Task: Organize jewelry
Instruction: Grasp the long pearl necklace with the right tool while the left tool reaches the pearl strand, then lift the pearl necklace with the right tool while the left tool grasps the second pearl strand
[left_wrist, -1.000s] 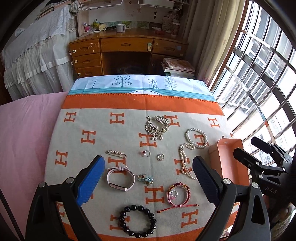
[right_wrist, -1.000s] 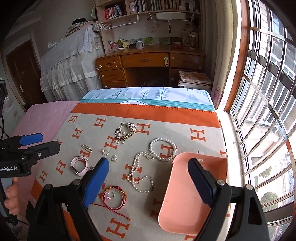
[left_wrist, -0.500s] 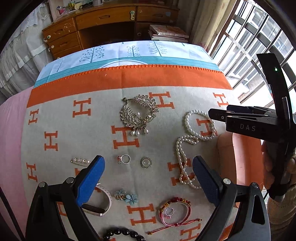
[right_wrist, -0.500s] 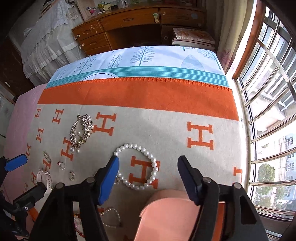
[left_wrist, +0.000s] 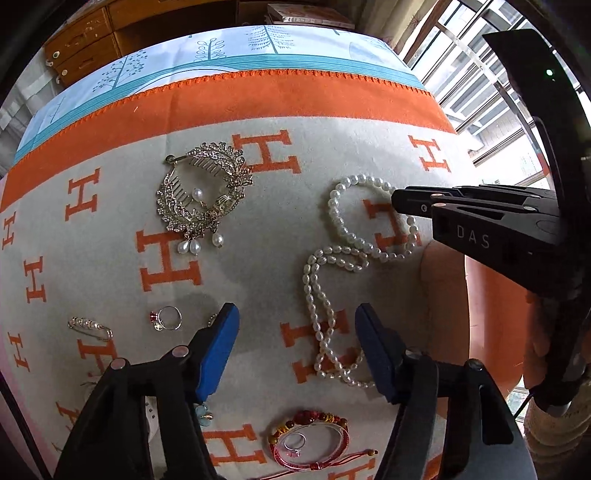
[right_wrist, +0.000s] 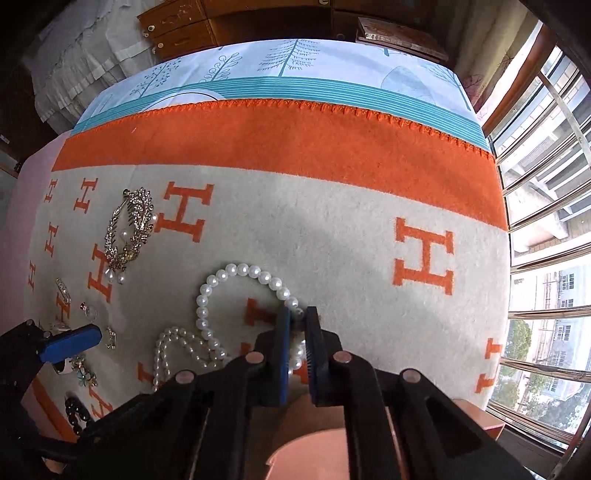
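A round pearl bracelet lies on the H-patterned blanket, and it also shows in the left wrist view. My right gripper is shut on the bracelet's right side, low on the blanket; from the left wrist view its tip rests on the beads. A long pearl necklace lies below the bracelet. My left gripper is open and empty, its fingers either side of the necklace's lower loops. A peach tray sits at the right.
A crystal hair comb, a ring, a pearl pin, a red cord bracelet and a flower brooch lie on the blanket. Black beads lie at the front left. Windows run along the right.
Both grippers dropped closer to the blanket. The right gripper moved onto the pearl bracelet and closed on it. The left gripper moved right over the pearl necklace and narrowed.
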